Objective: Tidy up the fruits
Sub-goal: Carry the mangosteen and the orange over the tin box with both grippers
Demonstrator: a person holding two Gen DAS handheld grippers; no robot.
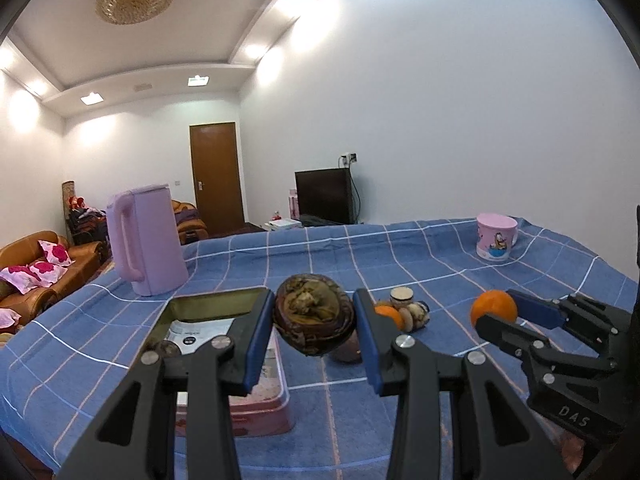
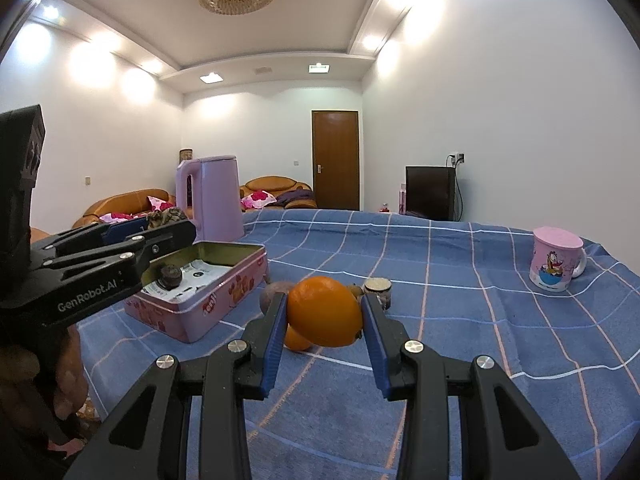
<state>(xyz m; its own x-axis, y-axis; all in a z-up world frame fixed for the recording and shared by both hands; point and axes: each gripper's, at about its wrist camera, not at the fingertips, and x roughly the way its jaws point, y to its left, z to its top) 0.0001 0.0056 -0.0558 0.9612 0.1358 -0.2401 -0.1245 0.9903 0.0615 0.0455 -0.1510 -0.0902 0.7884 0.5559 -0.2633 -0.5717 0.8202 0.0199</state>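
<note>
My left gripper (image 1: 314, 316) is shut on a dark brown wrinkled fruit (image 1: 314, 314) and holds it in the air beside the right edge of the pink tin box (image 1: 256, 408). My right gripper (image 2: 325, 312) is shut on an orange (image 2: 324, 311) and holds it above the blue checked cloth; it also shows in the left wrist view (image 1: 494, 309). The open pink tin box (image 2: 224, 296) holds one dark fruit (image 2: 170, 274) and a paper sheet. A second orange (image 2: 296, 340), a brown fruit (image 2: 274, 294) and small round pieces (image 2: 378, 286) lie on the cloth behind my right gripper.
A lilac kettle (image 1: 146, 240) stands at the far left of the table, behind the box. A pink cartoon mug (image 2: 556, 260) stands at the far right. The table's left edge drops off toward sofas (image 1: 48, 276).
</note>
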